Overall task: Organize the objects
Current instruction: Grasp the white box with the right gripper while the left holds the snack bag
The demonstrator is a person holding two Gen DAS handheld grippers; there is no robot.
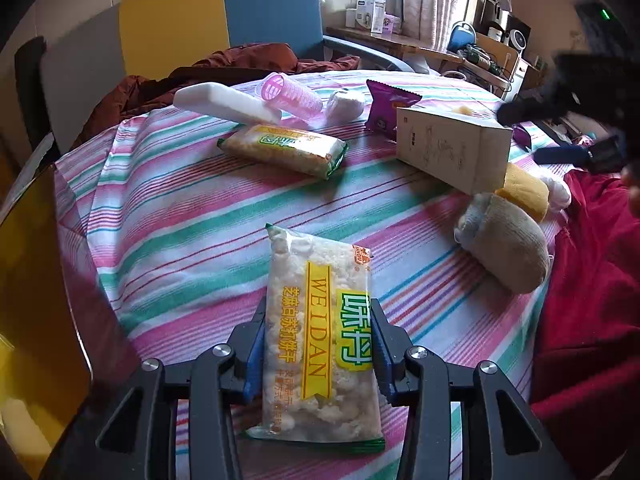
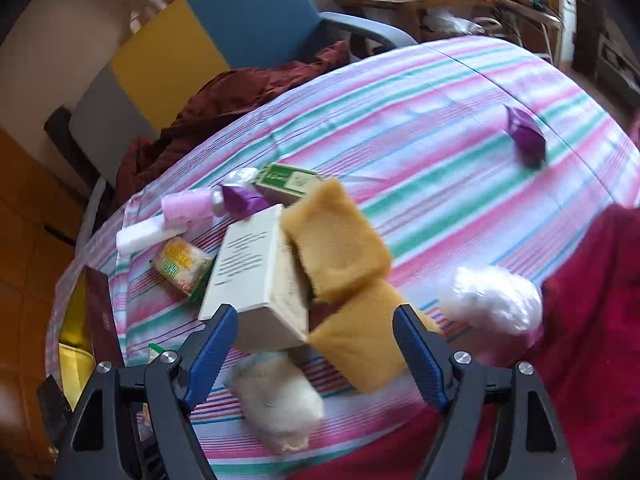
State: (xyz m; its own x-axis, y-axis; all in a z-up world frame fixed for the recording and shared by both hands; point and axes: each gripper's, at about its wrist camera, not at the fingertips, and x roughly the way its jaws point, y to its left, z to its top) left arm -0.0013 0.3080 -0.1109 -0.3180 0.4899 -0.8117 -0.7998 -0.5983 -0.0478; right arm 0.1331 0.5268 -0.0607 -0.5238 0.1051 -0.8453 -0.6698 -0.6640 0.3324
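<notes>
At the bottom centre of our left view, the left hand-held gripper (image 1: 318, 344) clamped a clear cracker packet (image 1: 318, 336) above the striped table (image 1: 192, 216). In our right view, the right hand-held gripper (image 2: 316, 348) stood open, holding nothing, over yellow sponges (image 2: 340, 240). Farther up lay a cream box (image 1: 456, 152) and a second cracker packet (image 1: 284, 150).

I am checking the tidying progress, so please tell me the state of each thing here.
Left gripper: shut on cracker packet.
Cracker packet: held, sealed.
Right gripper: open, holding nothing.
Second cracker packet: lying flat, sealed.
Beige box: closed, on its side.
Pink cup: tipped over.
</notes>
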